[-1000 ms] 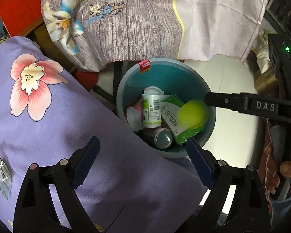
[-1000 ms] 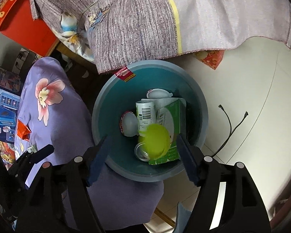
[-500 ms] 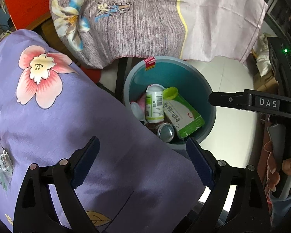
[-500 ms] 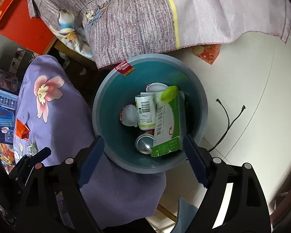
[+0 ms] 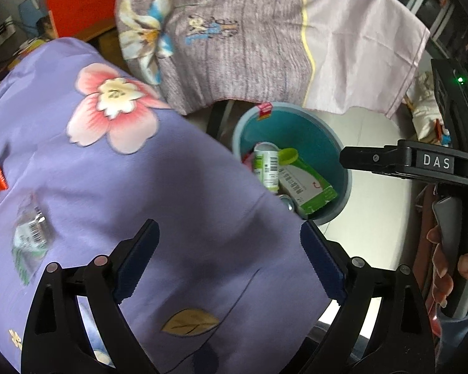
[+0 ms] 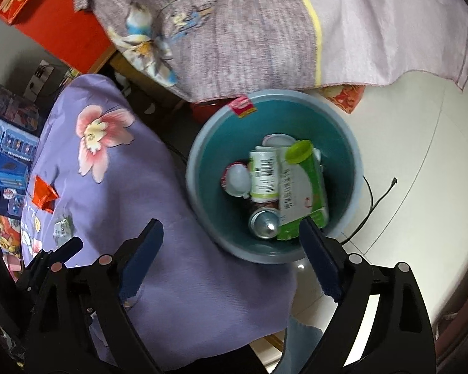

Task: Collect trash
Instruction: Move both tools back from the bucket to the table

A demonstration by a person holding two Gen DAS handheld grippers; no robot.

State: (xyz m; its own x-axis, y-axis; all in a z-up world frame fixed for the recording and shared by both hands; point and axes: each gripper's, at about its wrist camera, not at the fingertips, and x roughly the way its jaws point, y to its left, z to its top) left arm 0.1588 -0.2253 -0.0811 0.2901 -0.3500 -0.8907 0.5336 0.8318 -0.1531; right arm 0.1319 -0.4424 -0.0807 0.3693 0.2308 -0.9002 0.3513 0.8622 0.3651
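Observation:
A teal bin (image 6: 202, 162) stands on the floor beside the purple flowered cloth (image 6: 115, 168). Inside lie a green-and-white carton (image 6: 299, 193), a white barcoded bottle (image 6: 263, 174), a can (image 6: 263, 222) and a yellow-green lid (image 6: 299, 151). My right gripper (image 6: 231, 227) hangs above the bin's near rim, its jaws opening with nothing between them. My left gripper (image 5: 227, 233) is open over the purple cloth (image 5: 140, 187), with the bin (image 5: 343, 187) ahead to the right. A crumpled barcoded wrapper (image 5: 31, 233) and a red wrapper (image 6: 43, 193) lie on the cloth.
A grey-lilac floral cloth (image 6: 249, 31) hangs over furniture behind the bin. A black cable (image 6: 380, 196) lies on the white floor to its right. A hand (image 5: 452, 268) grips the other tool's handle at the right edge. Red furniture (image 6: 56, 15) stands at the back left.
The yellow-green lid dropped from between my right fingers into the bin and rests on the carton. The right jaws spread wider. Both grippers drew back and left over the purple cloth.

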